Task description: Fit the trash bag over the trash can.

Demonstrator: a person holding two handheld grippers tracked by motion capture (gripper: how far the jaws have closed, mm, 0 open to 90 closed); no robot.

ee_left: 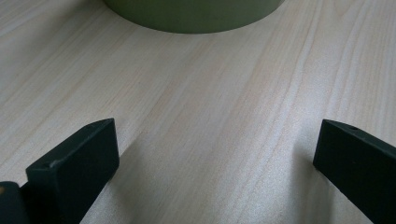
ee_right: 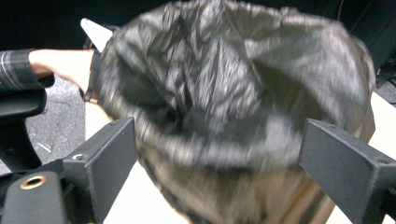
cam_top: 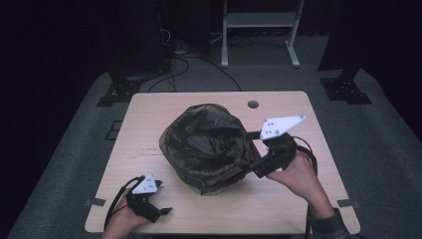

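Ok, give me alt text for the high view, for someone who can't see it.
A bin lined with a black bag stands mid-table. The right gripper, open, reaches toward its right side, while the left gripper, open, rests near the table's front left corner.

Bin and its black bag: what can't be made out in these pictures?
- Bin, left gripper view: the top edge cuts off all but its green base.
- Bag, right gripper view: motion blur hides its rim and folds.
- Inside the bag, high view: too dark to tell if anything is in it.
- Right hand-held gripper, high view: its tips lie against the dark bag, so contact is unclear.
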